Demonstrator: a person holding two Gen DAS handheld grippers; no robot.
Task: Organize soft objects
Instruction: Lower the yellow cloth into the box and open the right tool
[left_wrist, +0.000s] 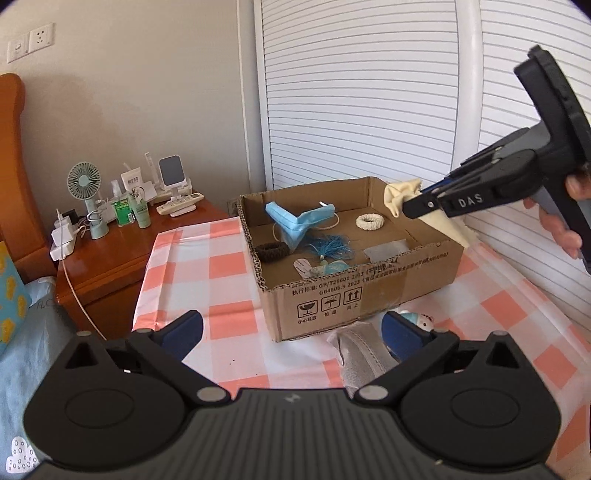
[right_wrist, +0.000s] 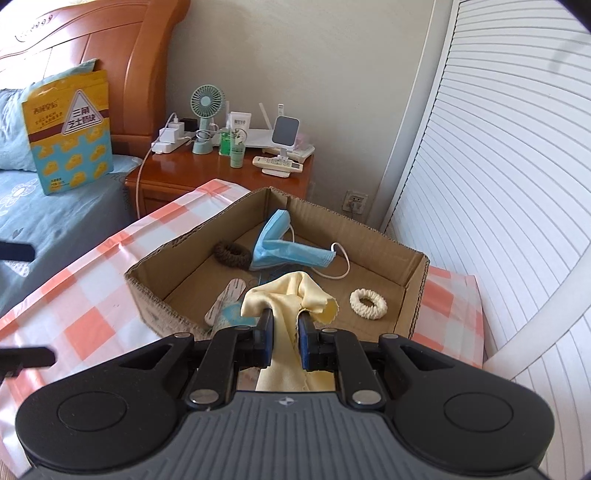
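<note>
My right gripper pinches the yellow cloth over the box — mask, scrunchies inside; left gripper spread, grey pouch left.

cardboard box: matt corrugated cardboard | yellow cloth: soft matt fabric | nightstand: glossy varnished wood
</note>
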